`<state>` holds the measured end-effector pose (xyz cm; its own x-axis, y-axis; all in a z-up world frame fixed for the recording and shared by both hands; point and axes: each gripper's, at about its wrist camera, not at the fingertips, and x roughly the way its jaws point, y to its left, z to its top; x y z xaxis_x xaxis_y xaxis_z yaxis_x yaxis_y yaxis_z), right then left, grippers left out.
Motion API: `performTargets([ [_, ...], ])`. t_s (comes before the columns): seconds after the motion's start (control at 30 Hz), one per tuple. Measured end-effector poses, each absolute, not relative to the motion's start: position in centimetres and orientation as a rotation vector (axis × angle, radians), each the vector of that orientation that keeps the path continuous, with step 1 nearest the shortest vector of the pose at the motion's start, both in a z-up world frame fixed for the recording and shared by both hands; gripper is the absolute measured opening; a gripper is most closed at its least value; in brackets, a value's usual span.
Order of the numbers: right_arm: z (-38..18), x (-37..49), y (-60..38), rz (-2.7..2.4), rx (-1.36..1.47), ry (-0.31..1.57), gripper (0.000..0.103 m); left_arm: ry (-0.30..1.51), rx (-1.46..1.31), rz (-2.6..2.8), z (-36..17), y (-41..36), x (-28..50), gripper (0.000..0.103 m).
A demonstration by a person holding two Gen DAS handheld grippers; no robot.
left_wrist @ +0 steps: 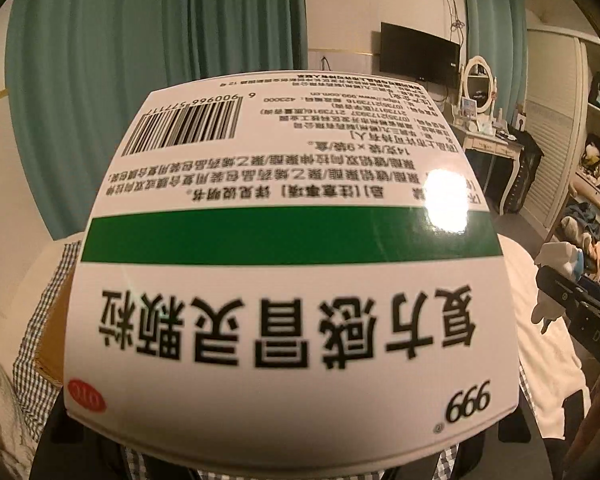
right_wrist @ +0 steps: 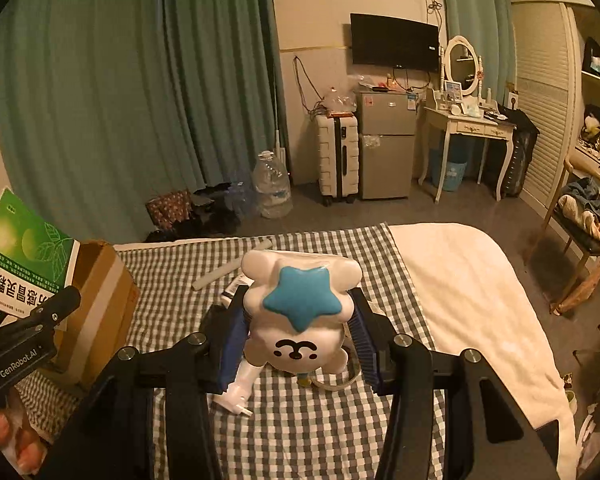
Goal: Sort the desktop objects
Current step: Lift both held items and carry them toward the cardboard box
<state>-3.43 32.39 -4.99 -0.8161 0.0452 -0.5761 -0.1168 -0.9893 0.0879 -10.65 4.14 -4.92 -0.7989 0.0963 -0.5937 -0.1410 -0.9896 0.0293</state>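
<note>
A white and green medicine box (left_wrist: 288, 264) fills the left wrist view, held in my left gripper, whose fingers are hidden under it. In the right wrist view the same box (right_wrist: 24, 256) is held up by my left gripper (right_wrist: 40, 320) over an open cardboard box (right_wrist: 100, 300). My right gripper (right_wrist: 296, 344) is shut on a white plush toy with a blue star (right_wrist: 300, 304), held above the checkered cloth (right_wrist: 300, 420). In the left wrist view the right gripper and its toy (left_wrist: 560, 280) show at the right edge.
A white tube (right_wrist: 232, 266), a small packet and a white plug with cable (right_wrist: 240, 396) lie on the checkered cloth. A cream blanket (right_wrist: 472, 300) covers the bed to the right. Beyond are curtains, a water jug, suitcase, fridge and dressing table.
</note>
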Motion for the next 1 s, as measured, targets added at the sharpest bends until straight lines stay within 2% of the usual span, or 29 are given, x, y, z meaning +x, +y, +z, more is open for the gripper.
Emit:
performTargets([
  [1.0, -0.6, -6.7, 20.9, 3.1, -0.849, 0.131, 0.048, 0.118, -0.898, 3.018, -2.4, -6.8, -8.9, 0.078],
])
